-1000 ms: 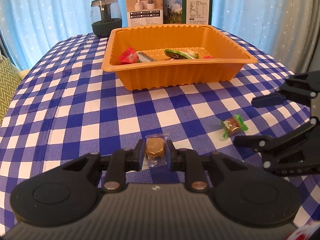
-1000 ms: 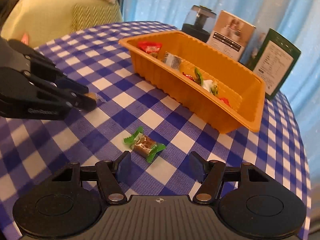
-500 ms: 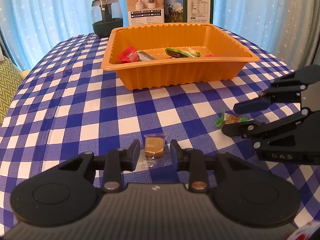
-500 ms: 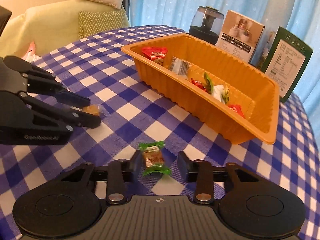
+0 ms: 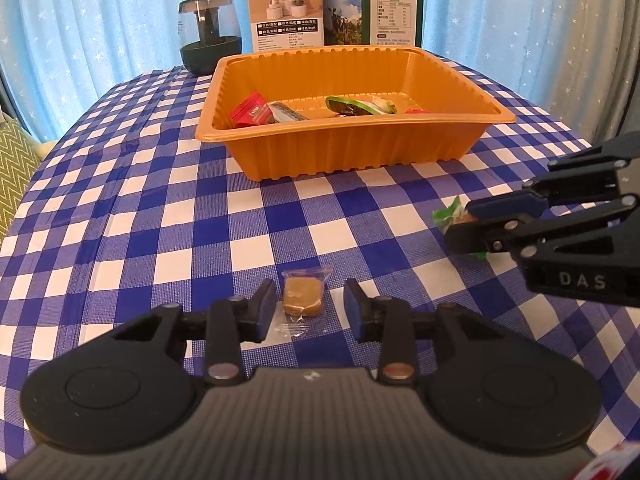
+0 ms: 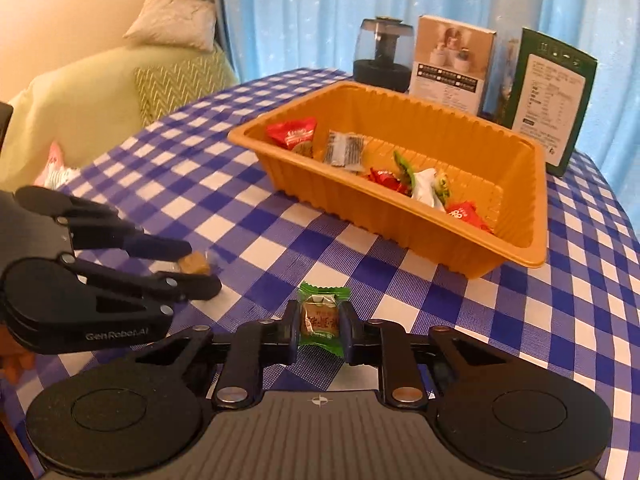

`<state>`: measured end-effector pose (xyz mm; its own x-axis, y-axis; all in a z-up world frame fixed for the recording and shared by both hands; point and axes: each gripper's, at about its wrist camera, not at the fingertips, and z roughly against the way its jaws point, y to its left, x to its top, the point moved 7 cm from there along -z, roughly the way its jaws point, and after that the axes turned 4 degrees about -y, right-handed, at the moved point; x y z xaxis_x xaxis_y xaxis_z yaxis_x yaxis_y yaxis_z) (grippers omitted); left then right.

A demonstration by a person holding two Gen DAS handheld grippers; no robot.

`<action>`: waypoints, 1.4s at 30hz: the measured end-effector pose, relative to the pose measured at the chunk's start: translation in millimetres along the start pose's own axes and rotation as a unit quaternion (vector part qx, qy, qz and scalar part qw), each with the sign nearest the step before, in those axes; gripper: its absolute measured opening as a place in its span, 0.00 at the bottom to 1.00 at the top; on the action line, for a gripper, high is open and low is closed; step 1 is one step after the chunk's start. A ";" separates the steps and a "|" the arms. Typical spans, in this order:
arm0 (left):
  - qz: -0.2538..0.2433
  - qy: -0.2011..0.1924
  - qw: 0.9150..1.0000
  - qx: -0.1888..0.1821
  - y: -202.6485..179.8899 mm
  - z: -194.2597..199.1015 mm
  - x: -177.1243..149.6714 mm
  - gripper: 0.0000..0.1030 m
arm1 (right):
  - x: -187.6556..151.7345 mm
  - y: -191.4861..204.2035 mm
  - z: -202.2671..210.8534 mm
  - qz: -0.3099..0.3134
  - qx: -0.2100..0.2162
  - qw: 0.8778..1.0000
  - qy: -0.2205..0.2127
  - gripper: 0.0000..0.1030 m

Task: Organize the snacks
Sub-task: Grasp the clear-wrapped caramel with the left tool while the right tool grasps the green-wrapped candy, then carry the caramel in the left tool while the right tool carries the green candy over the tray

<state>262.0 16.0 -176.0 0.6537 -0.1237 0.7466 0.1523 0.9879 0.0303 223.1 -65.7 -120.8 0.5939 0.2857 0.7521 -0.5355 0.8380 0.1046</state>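
1. Right gripper (image 6: 319, 330) is clamped on the green-wrapped candy (image 6: 320, 314); its jaws have just been closing, and the pads now press the brown block from both sides, with the green twisted ends poking out above and below. I hold it by the solid middle because I judge the wrapper ends would slip out.
2. My left gripper (image 5: 310, 310) stands apart around the clear-wrapped caramel (image 5: 302, 296), which lies flat on the checked tablecloth (image 5: 120, 220) between the pads without touching either. These jaws have just been opening, so nothing is gripped on this side.
3. From the left wrist view, the right-hand tool sits at the far right with the green candy's end sticking out at its tip, close to the cloth.
4. Both candies lie on the near side of the orange tray (image 5: 352, 160), which stands in the middle of the table, farther away. Several wrapped snacks are already in it, among them a red packet (image 5: 250, 112) at its left end, so I take it to be the collecting place.
5. Behind the tray stand a dark glass jar (image 5: 208, 36) and two boxes (image 5: 286, 8), well clear of the working area.
6. My judgement: the green candy goes up and over the tray's near wall, while the caramel needs a fresh, centred squeeze before it can follow.
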 end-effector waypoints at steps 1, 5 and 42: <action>0.002 0.001 1.000 -0.001 0.3 -0.5 0.3 0.32 | 0.5 -0.3 0.7 -0.001 -0.001 1.000 -0.001 0.20; 0.013 0.002 1.000 -0.008 1.4 -1.7 1.1 0.21 | 2.6 -2.2 3.5 -0.010 -0.004 1.000 -0.007 0.20; 0.034 -0.096 0.994 -0.031 -21.4 6.7 122.1 0.18 | 67.6 -66.1 41.1 -0.171 -0.060 0.976 -0.124 0.20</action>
<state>333.5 -19.6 -81.0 0.5108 -0.0312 0.8591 0.1621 0.9849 -0.0606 274.0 -120.9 -50.1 0.5545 -0.1298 0.8220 -0.2481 0.9171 0.3122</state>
